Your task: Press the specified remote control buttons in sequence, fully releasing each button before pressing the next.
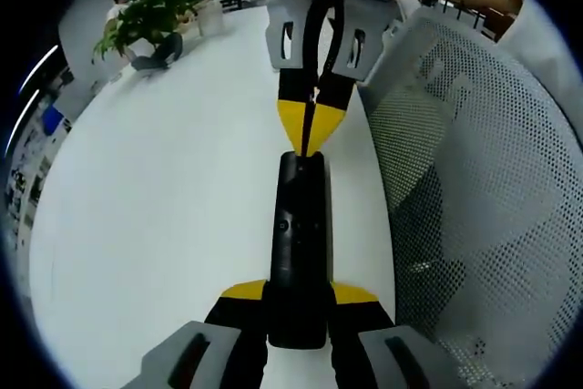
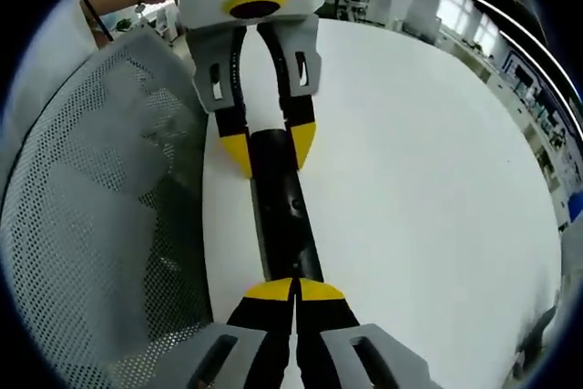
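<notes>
The left gripper [image 1: 299, 302] is clamping the near end of a black remote control [image 1: 300, 243] lying on the white table [image 1: 173, 207]. The right gripper [image 1: 311, 127], jaws together, is touching its far end. A potted plant [image 1: 150, 25] is standing far off, beside a mesh chair [image 1: 483, 179]

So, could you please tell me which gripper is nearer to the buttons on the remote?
Left. The left gripper clamps the remote by its sides, close to the buttons. The right gripper, jaws closed, meets the remote's far end, farther from the buttons.
</notes>
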A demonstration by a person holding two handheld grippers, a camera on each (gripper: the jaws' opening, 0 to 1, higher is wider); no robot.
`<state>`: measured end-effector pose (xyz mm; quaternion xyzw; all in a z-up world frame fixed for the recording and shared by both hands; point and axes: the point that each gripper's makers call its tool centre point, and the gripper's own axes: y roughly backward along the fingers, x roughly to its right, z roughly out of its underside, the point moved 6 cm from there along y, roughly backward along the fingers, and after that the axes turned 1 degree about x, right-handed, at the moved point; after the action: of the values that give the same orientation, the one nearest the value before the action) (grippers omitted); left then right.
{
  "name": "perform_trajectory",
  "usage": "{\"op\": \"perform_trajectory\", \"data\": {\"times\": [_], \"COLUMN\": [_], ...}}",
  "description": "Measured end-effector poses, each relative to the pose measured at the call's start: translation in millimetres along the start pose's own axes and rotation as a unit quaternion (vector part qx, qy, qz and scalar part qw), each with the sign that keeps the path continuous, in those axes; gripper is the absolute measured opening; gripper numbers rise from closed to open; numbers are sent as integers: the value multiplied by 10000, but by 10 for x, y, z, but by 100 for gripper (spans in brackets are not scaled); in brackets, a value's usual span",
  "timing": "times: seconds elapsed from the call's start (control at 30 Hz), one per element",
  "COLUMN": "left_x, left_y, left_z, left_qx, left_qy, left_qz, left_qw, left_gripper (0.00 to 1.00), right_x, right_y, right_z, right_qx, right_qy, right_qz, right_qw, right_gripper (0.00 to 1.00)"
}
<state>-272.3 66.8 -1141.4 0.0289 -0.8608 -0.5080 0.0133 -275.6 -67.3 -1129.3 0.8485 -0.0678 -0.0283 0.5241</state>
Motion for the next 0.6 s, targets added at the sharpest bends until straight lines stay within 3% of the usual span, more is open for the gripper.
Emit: {"op": "perform_trajectory", "data": {"times": [0.27, 0.37, 0.47, 0.6], "left_x": [-4, -6, -9, -9], "left_y": [-2, -3, -2, -2], "left_z": [-7, -9, -8, -7], "left_qx": [-88, -86, -83, -90], "left_qy": [-132, -153, -144, -117], "left_qz": [32, 50, 52, 38], "left_qw": [9999, 9998, 9998, 9999], "left_gripper": [23, 23, 23, 23], "right_x": [30, 51, 56, 37], "right_y": [-24, -18, -8, 7], "right_z": [-54, -47, -19, 44], "right_qx": [-310, -346, -145, 391], "right_qy": [-75, -512, -649, -1002], "right_qz": [6, -61, -86, -49], "right_qw": [9995, 9981, 9978, 9942], "right_gripper": [0, 0, 0, 0]}}
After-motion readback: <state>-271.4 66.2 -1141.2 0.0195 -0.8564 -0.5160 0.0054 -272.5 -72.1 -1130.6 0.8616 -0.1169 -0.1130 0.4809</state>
